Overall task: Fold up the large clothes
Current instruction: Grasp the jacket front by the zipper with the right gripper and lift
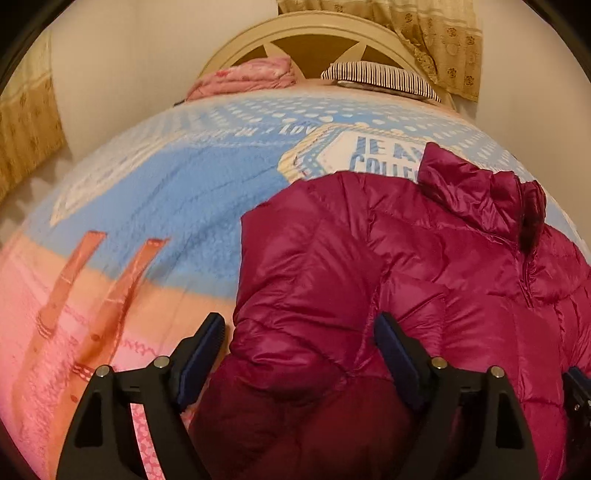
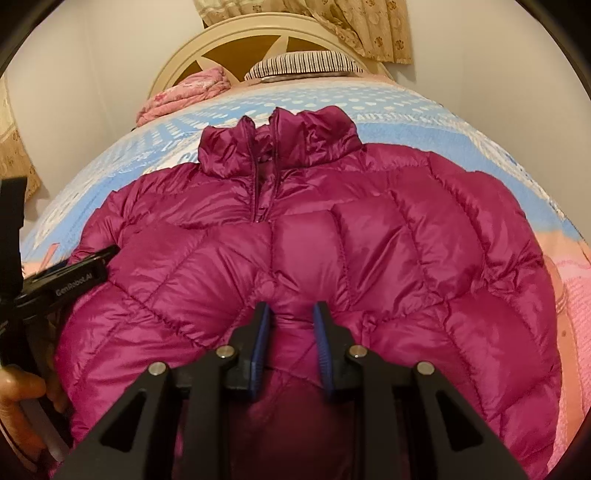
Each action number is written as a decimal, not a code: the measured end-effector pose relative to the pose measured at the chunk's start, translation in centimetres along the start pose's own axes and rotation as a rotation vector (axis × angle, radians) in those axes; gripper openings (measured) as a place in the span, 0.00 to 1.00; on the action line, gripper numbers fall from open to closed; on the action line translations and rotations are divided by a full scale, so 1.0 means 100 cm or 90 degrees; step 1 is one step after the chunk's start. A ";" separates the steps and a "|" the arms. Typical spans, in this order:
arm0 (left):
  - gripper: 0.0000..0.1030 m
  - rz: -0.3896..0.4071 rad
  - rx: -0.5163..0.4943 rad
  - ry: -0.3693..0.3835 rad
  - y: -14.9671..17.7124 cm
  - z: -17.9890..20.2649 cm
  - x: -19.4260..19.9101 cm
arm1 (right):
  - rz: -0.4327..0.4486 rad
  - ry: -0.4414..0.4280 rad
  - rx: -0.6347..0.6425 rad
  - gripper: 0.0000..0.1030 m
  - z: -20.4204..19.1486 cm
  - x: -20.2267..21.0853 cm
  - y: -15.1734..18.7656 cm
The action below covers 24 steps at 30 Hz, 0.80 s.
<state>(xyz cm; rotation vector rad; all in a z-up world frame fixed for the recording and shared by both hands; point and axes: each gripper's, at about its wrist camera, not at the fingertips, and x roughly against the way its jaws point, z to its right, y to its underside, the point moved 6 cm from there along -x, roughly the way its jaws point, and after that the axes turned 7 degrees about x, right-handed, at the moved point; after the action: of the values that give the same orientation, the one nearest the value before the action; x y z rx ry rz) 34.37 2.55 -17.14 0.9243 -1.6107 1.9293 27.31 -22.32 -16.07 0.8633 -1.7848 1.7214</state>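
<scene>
A magenta quilted down jacket point(image 2: 332, 240) lies front up on the bed, collar toward the headboard, its zip partly open at the neck. My right gripper point(image 2: 292, 317) is shut on a bunched fold of the jacket's lower front, and the fabric puckers between the blue pads. In the left wrist view the jacket point(image 1: 369, 258) fills the right half. My left gripper point(image 1: 299, 339) stands wide open over the jacket's left side, with the puffy fabric lying between its fingers. The left gripper's body point(image 2: 74, 273) and the hand point(image 2: 18, 387) holding it show at the left edge of the right wrist view.
The bed carries a blue, white and pink fleece blanket point(image 1: 166, 192). At its head are a cream headboard point(image 1: 314, 33), a folded pink quilt point(image 1: 251, 74) and a striped pillow point(image 1: 376, 75). A patterned curtain point(image 1: 424, 29) hangs behind.
</scene>
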 end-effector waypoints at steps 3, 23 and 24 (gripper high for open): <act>0.83 0.008 0.007 -0.008 0.001 -0.002 0.003 | -0.010 -0.009 -0.007 0.27 0.002 0.000 -0.006; 0.83 0.034 0.007 -0.051 0.001 -0.002 0.009 | -0.028 0.020 -0.138 0.60 0.023 -0.080 -0.152; 0.83 0.032 0.008 -0.051 0.001 -0.003 0.009 | -0.041 0.039 -0.137 0.40 0.025 -0.084 -0.148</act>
<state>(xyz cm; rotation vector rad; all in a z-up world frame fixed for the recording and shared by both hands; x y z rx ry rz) 33.64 2.71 -16.59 0.9853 -1.6844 1.9608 44.08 -23.97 -12.54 0.7607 -1.8398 1.4675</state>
